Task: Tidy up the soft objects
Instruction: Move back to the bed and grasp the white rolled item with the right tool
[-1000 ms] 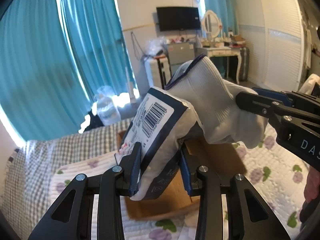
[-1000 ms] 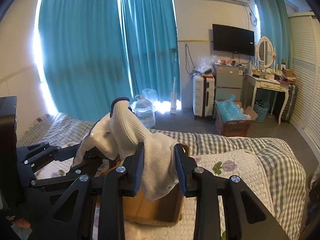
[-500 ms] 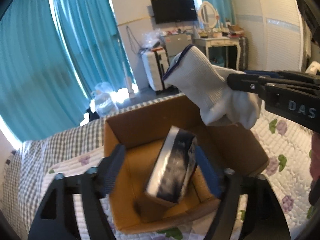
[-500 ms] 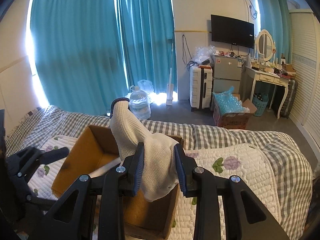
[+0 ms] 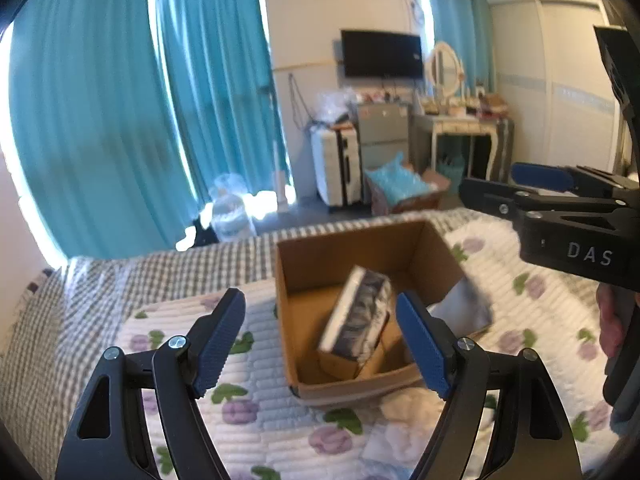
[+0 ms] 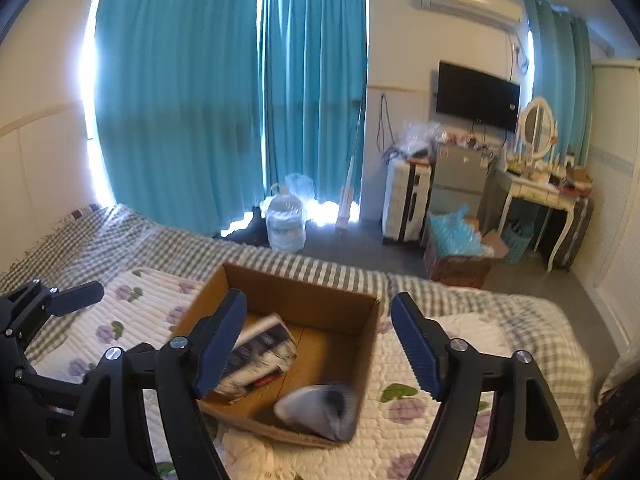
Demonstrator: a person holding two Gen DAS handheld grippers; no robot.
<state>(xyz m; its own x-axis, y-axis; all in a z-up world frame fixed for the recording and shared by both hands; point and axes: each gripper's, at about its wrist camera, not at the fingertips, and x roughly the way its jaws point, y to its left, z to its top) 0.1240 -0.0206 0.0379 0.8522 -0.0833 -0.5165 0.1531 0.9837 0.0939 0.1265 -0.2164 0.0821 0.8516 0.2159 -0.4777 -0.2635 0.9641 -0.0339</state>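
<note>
The cardboard box point(image 5: 352, 248) sits open-topped on the bed point(image 5: 532, 320), on a white quilt printed with purple flowers, so that soft items can be dropped in from above without handling flaps.

The left hand-held gripper point(image 5: 320, 340) has its jaws spread wide and holds nothing. It hovers above the near edge of the box, jaws framing the interior. The right hand-held gripper point(image 6: 318, 344) is likewise wide and empty, positioned above the box opening. In the left wrist view it enters from the right, level with the far rim of the box.

Two items are inside the box. A wrapped pack with a dark printed label point(image 5: 356, 316) leans tilted against the box floor, one end raised; the print is blurred and cannot be read. A white knitted glove point(image 6: 320, 404) lies crumpled in the corner nearest the right hand-held gripper, its outline blurred. It touches the box wall there.

Judgement: both items are deposited, and the wide jaws suit a release step just completed or a withdrawal. Further pale fabric point(image 5: 408, 408) lies on the quilt just beside the near box wall; it is too indistinct to identify, but it is probably the next item to collect.
</note>
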